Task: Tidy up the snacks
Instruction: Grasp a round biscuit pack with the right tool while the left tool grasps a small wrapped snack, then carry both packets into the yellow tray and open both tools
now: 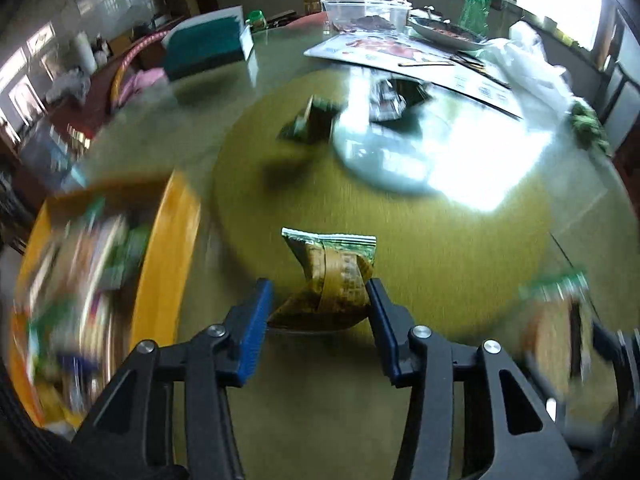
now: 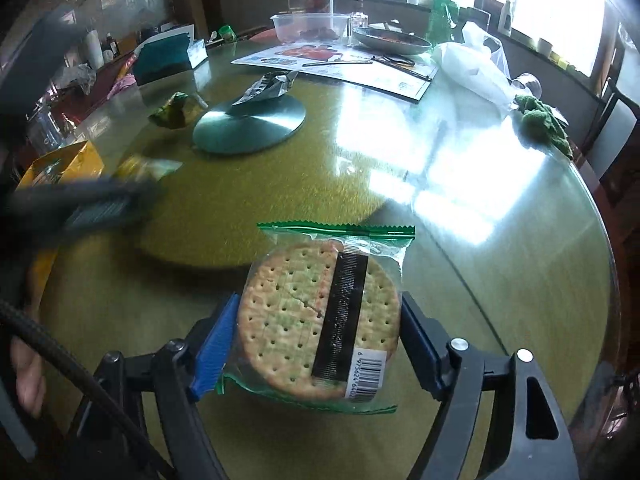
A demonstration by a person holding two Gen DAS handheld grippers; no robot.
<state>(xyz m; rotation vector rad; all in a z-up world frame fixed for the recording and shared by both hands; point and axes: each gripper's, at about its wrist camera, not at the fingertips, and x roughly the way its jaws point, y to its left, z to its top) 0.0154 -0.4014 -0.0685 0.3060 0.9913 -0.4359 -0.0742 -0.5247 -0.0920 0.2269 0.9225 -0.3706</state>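
My left gripper (image 1: pixel 320 300) is shut on a small green and brown snack packet (image 1: pixel 330 276), held above the table. To its left, blurred, is a yellow box (image 1: pixel 168 248) holding several snack packs. My right gripper (image 2: pixel 320 320) is shut on a clear green-edged pack of round crackers (image 2: pixel 320 320), held above the table; it also shows blurred at the right of the left wrist view (image 1: pixel 556 328). The left gripper shows as a dark blur in the right wrist view (image 2: pixel 92 204). A green snack packet (image 2: pixel 176 110) and a silver packet (image 2: pixel 266 86) lie farther back.
A round glass table with a turntable (image 2: pixel 250 122) at its middle. Behind are a printed sheet (image 2: pixel 332 60), a clear tub (image 2: pixel 308 26), a metal dish (image 2: pixel 390 40), jars, a white plastic bag (image 2: pixel 476 68), a green cloth (image 2: pixel 544 120) and a teal box (image 2: pixel 164 56).
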